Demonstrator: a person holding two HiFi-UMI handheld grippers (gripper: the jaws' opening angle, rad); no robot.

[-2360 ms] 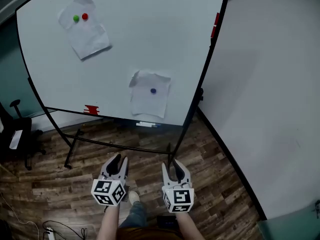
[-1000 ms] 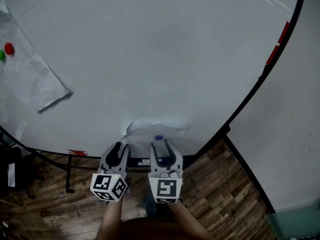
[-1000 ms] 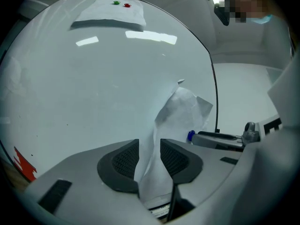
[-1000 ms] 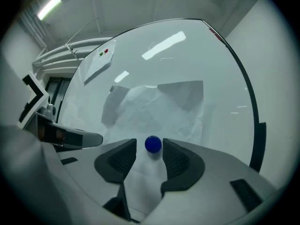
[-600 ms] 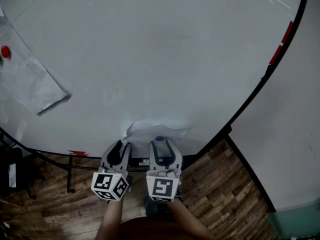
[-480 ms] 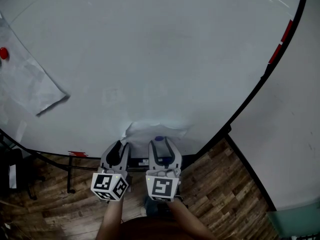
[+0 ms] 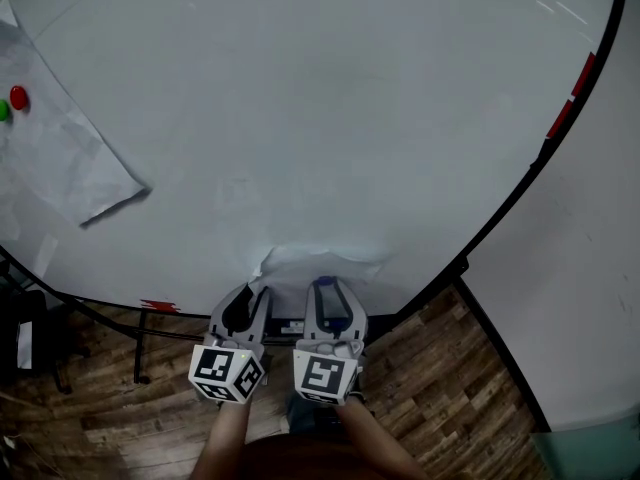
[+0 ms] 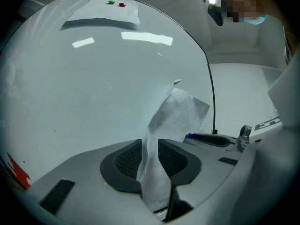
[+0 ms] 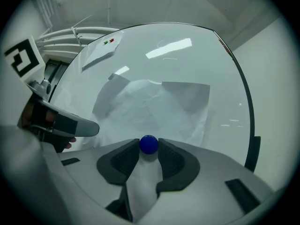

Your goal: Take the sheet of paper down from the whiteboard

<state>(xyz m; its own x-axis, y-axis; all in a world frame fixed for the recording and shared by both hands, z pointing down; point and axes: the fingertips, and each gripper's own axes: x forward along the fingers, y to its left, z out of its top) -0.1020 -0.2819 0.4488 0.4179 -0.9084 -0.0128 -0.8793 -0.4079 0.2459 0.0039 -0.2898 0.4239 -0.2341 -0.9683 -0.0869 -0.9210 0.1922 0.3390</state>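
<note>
A crumpled white sheet of paper hangs low on the whiteboard, pinned by a blue magnet. My right gripper points level at the board; its jaws are closing and both pads touch the blue magnet between them. My left gripper is beside it at the sheet's left edge. In the left gripper view the paper's loose edge runs between the closing jaws of the left gripper, with a gap still showing at the pads.
A second sheet hangs at the board's upper left under a red magnet and a green one. The board's black frame curves down the right, a white wall beyond it. Wooden floor lies below.
The view has closed in on the whiteboard and both grippers have come up to the lower sheet. In the last second they crept slightly forward, and the right jaws narrowed round the blue magnet.
</note>
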